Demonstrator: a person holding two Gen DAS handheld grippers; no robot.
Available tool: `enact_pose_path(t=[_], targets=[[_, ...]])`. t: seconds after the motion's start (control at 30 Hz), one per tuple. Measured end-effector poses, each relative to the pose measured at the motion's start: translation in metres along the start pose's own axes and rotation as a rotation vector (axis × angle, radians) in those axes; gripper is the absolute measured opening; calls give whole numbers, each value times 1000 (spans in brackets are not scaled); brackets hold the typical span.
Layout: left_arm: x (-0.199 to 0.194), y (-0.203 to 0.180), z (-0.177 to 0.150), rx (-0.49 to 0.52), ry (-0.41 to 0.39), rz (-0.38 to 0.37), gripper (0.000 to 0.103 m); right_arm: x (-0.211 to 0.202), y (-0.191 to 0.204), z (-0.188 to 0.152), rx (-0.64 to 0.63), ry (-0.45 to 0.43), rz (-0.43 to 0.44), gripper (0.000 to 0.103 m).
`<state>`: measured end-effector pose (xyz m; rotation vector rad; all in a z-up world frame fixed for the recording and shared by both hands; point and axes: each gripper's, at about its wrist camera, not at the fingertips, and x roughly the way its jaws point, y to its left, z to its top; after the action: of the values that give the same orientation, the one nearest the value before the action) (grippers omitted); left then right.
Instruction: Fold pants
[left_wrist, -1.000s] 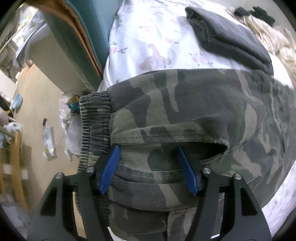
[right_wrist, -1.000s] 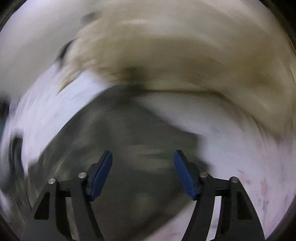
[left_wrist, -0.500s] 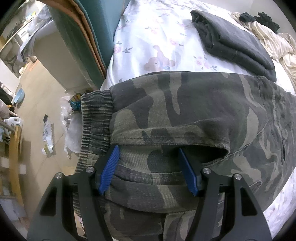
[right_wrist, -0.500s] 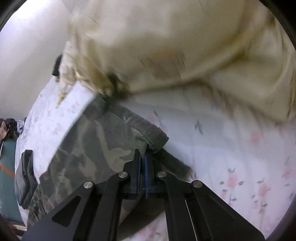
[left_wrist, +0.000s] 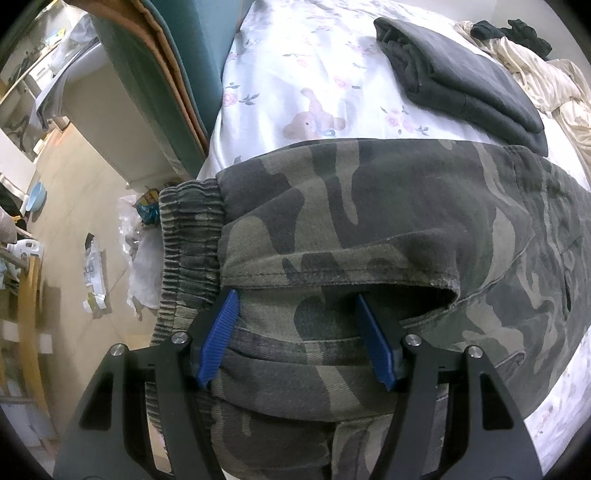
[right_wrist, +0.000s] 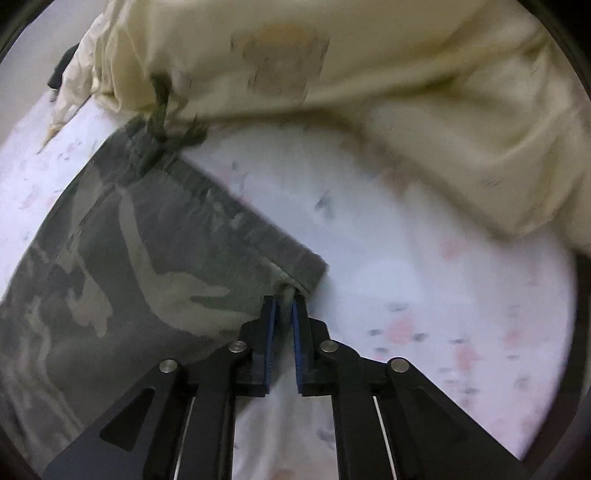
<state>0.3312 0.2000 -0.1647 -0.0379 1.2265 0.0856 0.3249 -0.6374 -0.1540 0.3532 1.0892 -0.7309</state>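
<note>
Camouflage pants (left_wrist: 369, 206) lie across a flowered bed sheet (left_wrist: 295, 74), their ribbed elastic band (left_wrist: 188, 236) at the bed's left edge. My left gripper (left_wrist: 295, 297) points down onto them just below a pocket flap, pads wide apart and resting on the cloth, pinching nothing. In the right wrist view the other end of the pants (right_wrist: 147, 258) is stretched out flat, with a green drawstring (right_wrist: 159, 110) at its far corner. My right gripper (right_wrist: 284, 302) has the near corner between its pads. The jaws are opening slightly, and the cloth still fills the narrow gap.
A folded black garment (left_wrist: 461, 81) lies on the sheet beyond the pants. A crumpled cream garment (right_wrist: 406, 92) is heaped past the drawstring end. A teal and brown board (left_wrist: 166, 74) stands by the bed's left side, with littered floor (left_wrist: 74, 184) below.
The right gripper went from wide open to closed on the pants' corner, then swung and pulled that edge out flat, its jaws now a little apart. The left gripper has not moved.
</note>
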Motion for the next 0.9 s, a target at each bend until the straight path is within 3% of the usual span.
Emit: enact_pose_path(t=[0.07,0.13,0.23,0.3,0.37,0.4,0.47,0.53,0.67,0.7,0.77,0.83,0.9], targets=[[0,-1,0,0,-1,4,61,-25,10,-3,8,-100,48,14],[-1,-2,-1,5,-2,5,61,-40,31,-9,-21,-134,202,14],[-1,-2,-1,12,-2,8,61,-42,84,-32,-175,-66,484,14],[-1,-4,-2,16,-1,15,62,-34,118,-51,-306,10,558,12],[-1,-6,-2,19,-1,18,62,-16,143,-77,-464,66,463,11],[-1,-6,-3,19,-2,17,62,-10,140,-81,-478,53,453,8],[-1,-8,-3,30,-1,20,62,-1,113,-72,-373,45,485,4],[0,-9,-3,38,-1,21,62,12,79,-60,-279,42,444,0],[0,-12,-3,46,0,27,62,28,19,-33,-174,2,157,0],[-1,-13,-3,48,0,31,62,30,11,-29,-147,14,137,0],[-5,-15,-3,48,-5,41,62,23,9,-24,-125,31,139,0],[-13,-20,-4,63,-8,54,62,0,28,-26,-171,-7,138,8],[-30,-22,-3,36,-15,33,62,-26,45,-32,-172,-36,235,9]])
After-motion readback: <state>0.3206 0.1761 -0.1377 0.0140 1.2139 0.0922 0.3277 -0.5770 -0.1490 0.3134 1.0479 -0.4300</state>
